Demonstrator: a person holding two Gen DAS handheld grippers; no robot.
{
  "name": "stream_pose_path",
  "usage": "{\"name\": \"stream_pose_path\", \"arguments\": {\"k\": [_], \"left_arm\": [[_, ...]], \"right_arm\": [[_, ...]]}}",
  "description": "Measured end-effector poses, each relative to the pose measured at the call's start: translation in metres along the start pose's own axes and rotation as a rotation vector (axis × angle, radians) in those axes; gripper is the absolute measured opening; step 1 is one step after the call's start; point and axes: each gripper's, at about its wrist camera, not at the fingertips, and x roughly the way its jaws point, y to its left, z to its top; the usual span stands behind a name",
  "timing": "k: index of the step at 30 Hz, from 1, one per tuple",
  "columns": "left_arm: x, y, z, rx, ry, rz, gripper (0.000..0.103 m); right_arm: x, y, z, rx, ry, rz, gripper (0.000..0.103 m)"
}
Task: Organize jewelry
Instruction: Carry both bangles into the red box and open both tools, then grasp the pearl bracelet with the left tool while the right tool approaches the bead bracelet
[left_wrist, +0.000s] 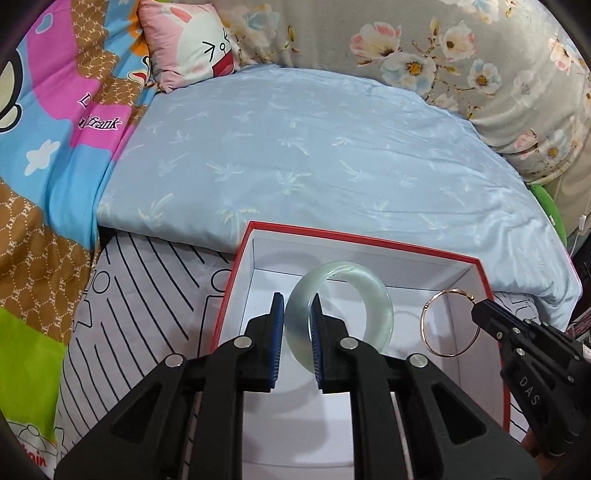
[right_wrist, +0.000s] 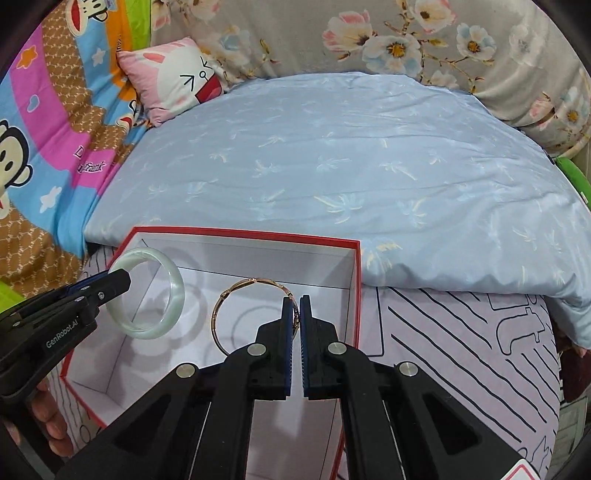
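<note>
Left wrist view: the jade bangle (left_wrist: 338, 306) is clamped upright by the left gripper (left_wrist: 297, 321) above the red-rimmed box (left_wrist: 369, 242); alongside, the gold bracelet (right_wrist: 255, 314) is pinched by the right gripper (right_wrist: 295, 314).

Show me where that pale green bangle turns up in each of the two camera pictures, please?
Left wrist view: the green bangle sits low at centre, clamped in the left gripper, over the open box.
Right wrist view: it is at lower left, held from the left side.
Shared landmark: the red-edged white box, beneath it in both views.
</note>
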Motion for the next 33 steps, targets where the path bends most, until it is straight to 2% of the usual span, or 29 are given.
{"name": "stream_pose_path", "arguments": {"k": [4,8,10,11,13,16,18,19,22,25,28,31,33], "left_arm": [[0.01,-0.001,0.002,0.004,0.017,0.009,0.013],[0.017,-0.001,0.005,-0.009,0.026,0.002,0.023],[0.011,0.001,0.007,-0.023,-0.016,0.031,0.025],[0.006,0.002,0.009,-0.019,-0.027,0.038,0.034],[-0.008,0.005,0.011,-0.023,-0.053,0.04,0.043],[-0.034,0.007,0.007,-0.002,-0.097,0.051,0.043],[-0.052,0.008,-0.002,0.011,-0.113,0.058,0.049],[-0.059,0.009,-0.008,0.014,-0.114,0.062,0.055],[-0.081,0.013,-0.031,0.031,-0.112,0.068,0.057],[-0.104,0.019,-0.058,0.027,-0.113,0.063,0.057],[-0.121,0.024,-0.09,0.019,-0.082,0.056,0.059],[-0.132,0.028,-0.124,-0.013,-0.04,0.046,0.069],[-0.134,0.029,-0.148,-0.042,0.012,0.03,0.07]], "right_arm": [[0.008,0.001,0.004,-0.006,0.01,-0.007,0.004],[0.01,-0.001,0.007,-0.006,0.003,-0.028,0.009],[0.007,-0.004,0.007,-0.001,-0.001,-0.034,0.017],[0.003,-0.006,0.006,0.002,-0.008,-0.036,0.02],[-0.01,-0.007,0.001,-0.001,-0.028,-0.043,0.027],[-0.034,-0.009,-0.011,-0.003,-0.047,-0.033,0.028],[-0.051,-0.01,-0.022,-0.001,-0.056,-0.027,0.029],[-0.062,-0.01,-0.029,-0.008,-0.063,-0.029,0.031],[-0.092,-0.01,-0.053,-0.013,-0.088,-0.043,0.037],[-0.115,-0.009,-0.077,-0.015,-0.097,-0.055,0.037],[-0.133,-0.009,-0.104,-0.014,-0.096,-0.078,0.039],[-0.145,-0.012,-0.135,0.013,-0.07,-0.061,0.04],[-0.149,-0.013,-0.156,0.011,-0.044,-0.069,0.04]]}}
